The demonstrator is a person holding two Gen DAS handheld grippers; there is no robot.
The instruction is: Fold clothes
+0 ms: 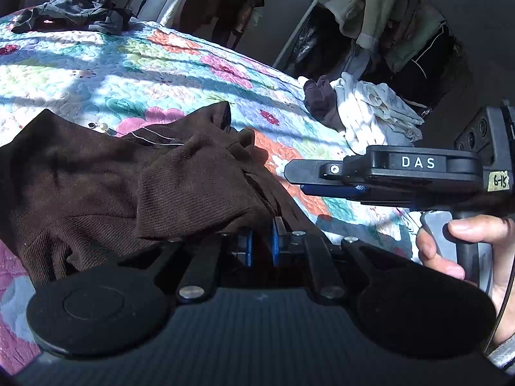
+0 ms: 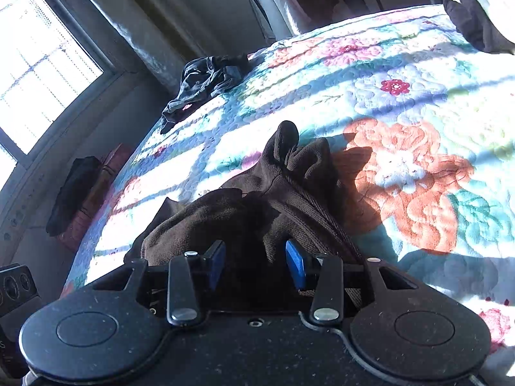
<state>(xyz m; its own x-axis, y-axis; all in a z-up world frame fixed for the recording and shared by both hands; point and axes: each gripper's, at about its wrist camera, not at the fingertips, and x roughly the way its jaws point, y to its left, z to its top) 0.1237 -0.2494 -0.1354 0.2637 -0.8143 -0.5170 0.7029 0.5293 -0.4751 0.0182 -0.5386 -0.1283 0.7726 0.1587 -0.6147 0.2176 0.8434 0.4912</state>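
A dark brown knit garment (image 1: 96, 177) lies bunched on a floral quilt (image 1: 145, 64). In the left wrist view its folds run down into my left gripper (image 1: 261, 241), whose blue pads stand close together and pinch the cloth. My right gripper (image 1: 296, 180) comes in from the right, held by a hand (image 1: 457, 247), with its tips just beside the garment's right edge. In the right wrist view the brown garment (image 2: 289, 186) heaps up in front of my right gripper (image 2: 257, 260). Its blue pads stand apart, with loose cloth lying between them and not pressed.
A crumpled dark grey garment (image 1: 74, 6) sits at the quilt's far corner. A white pile (image 1: 376, 109) and a dark purple piece (image 1: 320, 99) lie at the far right edge. Clothes hang on a rack (image 1: 386, 16) behind. A window (image 2: 38, 64) lights the bed's left side.
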